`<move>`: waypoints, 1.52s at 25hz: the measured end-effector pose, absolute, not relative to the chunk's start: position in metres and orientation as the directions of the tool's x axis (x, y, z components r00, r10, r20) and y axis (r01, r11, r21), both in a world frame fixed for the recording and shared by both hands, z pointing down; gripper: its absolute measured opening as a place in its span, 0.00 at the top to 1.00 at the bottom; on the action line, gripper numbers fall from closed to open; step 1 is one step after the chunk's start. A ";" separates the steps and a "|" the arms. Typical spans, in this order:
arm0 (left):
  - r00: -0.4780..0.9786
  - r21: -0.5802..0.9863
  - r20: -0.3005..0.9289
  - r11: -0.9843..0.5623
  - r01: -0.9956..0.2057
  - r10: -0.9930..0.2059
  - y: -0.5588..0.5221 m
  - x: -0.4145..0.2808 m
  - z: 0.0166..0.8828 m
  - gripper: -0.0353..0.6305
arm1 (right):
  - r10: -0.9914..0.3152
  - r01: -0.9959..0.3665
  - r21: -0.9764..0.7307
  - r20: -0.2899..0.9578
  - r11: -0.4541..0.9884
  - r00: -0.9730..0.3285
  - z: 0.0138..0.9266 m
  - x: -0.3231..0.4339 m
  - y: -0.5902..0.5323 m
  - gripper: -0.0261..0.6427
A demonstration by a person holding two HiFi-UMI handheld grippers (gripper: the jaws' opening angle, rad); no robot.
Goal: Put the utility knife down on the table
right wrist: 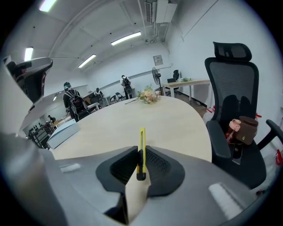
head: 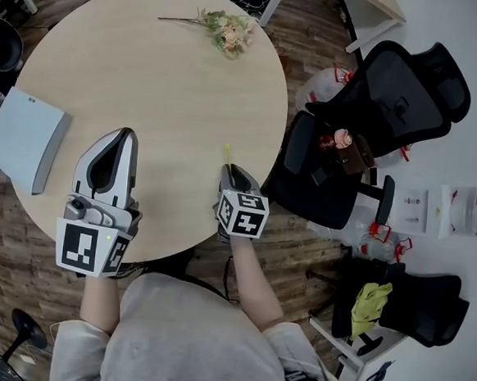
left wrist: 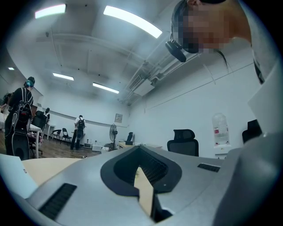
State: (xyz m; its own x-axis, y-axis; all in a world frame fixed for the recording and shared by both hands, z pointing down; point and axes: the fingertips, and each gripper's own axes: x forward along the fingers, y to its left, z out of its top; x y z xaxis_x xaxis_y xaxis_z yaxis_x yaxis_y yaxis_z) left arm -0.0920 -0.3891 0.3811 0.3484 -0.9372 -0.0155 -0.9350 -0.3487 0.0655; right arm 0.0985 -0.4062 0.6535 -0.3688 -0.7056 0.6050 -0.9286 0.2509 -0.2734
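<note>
the right gripper (head: 228, 172) pinches the yellow knife (right wrist: 142, 148) just over the table (head: 164, 89) near its lower edge, likely to set it down. the left gripper (head: 127, 136) sits closed and empty at lower left.

Round pale table (head: 148, 80) on plank floor (head: 4, 241) beside black chairs (head: 402, 92).

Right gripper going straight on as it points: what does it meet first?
The way looks free over bare table; the flowers near the far edge seem first in line, though depth is unclear.
</note>
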 end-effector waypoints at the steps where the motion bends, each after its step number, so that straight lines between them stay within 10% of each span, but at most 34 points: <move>1: 0.347 0.067 -0.013 -0.347 -0.935 -0.938 -0.391 -0.092 0.383 0.94 | -0.700 -0.929 -0.275 0.612 0.248 -0.368 0.657 0.099 -0.407 0.86; 38: 0.325 0.108 -0.008 -0.324 -0.940 -0.946 -0.408 -0.124 0.399 0.94 | -0.628 -0.949 -0.159 0.718 0.271 -0.300 0.681 0.085 -0.417 0.84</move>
State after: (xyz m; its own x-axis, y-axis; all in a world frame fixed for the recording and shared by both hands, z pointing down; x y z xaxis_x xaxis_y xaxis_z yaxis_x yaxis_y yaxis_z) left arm -0.1239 -0.4080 0.3990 0.3251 -0.9457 -0.0079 -0.9399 -0.3240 0.1078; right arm 0.0852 -0.4172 0.6815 -0.2996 -0.6277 0.7185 -0.9493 0.2715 -0.1587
